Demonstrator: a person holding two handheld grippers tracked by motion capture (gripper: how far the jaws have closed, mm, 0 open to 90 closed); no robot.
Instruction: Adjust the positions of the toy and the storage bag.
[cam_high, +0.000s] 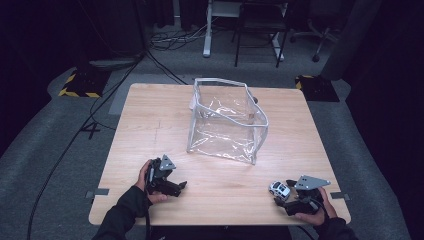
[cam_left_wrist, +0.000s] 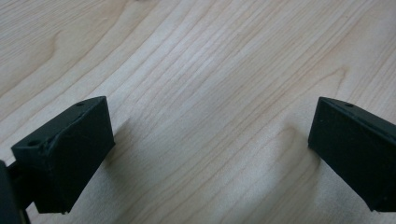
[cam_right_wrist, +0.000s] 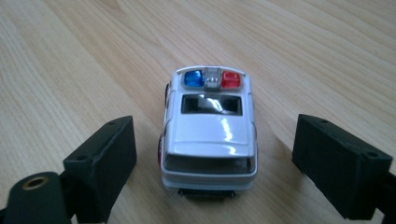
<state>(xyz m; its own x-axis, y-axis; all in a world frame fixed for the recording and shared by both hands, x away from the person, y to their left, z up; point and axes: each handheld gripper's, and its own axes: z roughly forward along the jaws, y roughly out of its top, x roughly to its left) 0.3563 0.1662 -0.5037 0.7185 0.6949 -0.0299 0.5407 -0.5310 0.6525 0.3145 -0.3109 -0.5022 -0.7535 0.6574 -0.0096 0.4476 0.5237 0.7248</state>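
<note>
Toy police car (cam_right_wrist: 208, 135): no lettering readable on roof or rear.
Clear bag (cam_high: 227, 120): no label legible.
Table (cam_high: 150, 125): bare wood, no markings.

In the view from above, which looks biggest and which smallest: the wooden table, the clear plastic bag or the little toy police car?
Largest to smallest:
1. wooden table
2. clear plastic bag
3. toy police car, beside the right gripper

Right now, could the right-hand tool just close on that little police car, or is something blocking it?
Probably yes. The right tool stands open with one jaw on each side of the toy police car, gaps showing on both sides. Nothing lies between them on the wooden table, so closing should catch it.
</note>
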